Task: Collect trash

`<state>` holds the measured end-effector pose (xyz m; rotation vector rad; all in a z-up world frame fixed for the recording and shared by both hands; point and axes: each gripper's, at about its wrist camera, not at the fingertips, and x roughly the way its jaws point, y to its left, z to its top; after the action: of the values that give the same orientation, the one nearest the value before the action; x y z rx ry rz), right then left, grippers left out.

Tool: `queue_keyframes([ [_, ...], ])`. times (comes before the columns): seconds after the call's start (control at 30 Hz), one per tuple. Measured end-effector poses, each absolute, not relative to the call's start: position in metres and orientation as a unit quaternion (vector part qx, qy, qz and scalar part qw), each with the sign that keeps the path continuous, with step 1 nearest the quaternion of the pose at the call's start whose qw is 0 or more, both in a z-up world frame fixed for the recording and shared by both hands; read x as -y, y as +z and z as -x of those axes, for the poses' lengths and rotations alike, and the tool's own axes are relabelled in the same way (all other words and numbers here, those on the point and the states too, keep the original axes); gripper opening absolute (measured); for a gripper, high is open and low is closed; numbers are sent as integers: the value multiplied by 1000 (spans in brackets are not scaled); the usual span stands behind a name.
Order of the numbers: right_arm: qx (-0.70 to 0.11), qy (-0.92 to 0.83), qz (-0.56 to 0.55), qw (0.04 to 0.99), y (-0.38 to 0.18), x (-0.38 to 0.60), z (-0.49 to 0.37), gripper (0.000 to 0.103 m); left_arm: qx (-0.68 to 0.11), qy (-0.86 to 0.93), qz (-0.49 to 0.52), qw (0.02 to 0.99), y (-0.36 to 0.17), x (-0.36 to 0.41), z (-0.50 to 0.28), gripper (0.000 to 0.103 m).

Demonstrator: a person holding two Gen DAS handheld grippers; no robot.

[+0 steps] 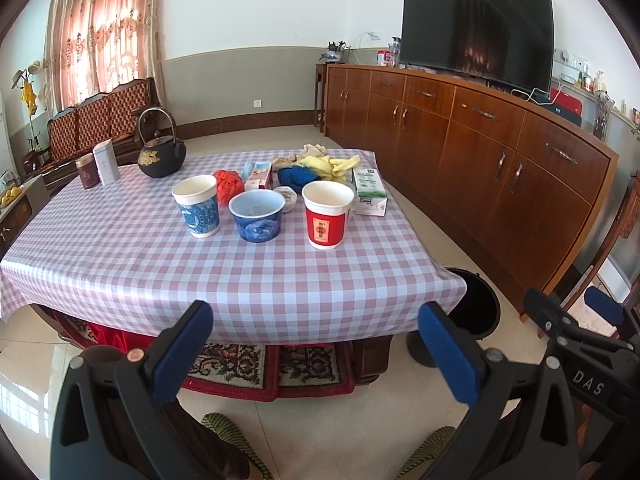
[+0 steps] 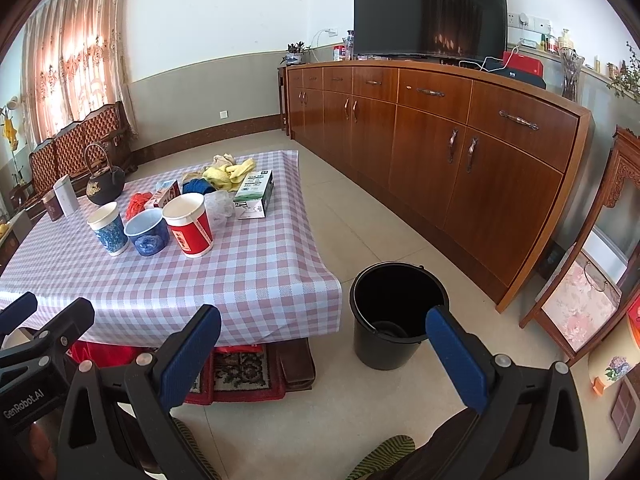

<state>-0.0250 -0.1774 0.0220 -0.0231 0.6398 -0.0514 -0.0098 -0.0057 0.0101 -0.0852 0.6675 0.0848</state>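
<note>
Three paper cups stand mid-table on the checked cloth: a blue-patterned cup, a low blue bowl-cup and a red cup. Behind them lie a green-white carton, a small red-white carton, orange netting, a crumpled white wrapper and blue and yellow cloths. A black bucket stands on the floor right of the table. My left gripper is open and empty before the table's near edge. My right gripper is open and empty, near the bucket.
A black iron teapot, a white box and a brown tin stand at the table's far left. A long wooden sideboard with a TV runs along the right. A sofa is behind; a rug lies under the table.
</note>
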Motion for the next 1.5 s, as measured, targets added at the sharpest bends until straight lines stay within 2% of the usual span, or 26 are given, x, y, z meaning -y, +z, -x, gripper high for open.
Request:
queue_keyframes([
  [0.87,-317,-31,14,948,13,181,11,103,-330,44,37,942,2,10,-5,103],
  [1.5,-321,-1,23,947,7,160,-30,103,-338,65,38,938,-8,-11,-40,103],
])
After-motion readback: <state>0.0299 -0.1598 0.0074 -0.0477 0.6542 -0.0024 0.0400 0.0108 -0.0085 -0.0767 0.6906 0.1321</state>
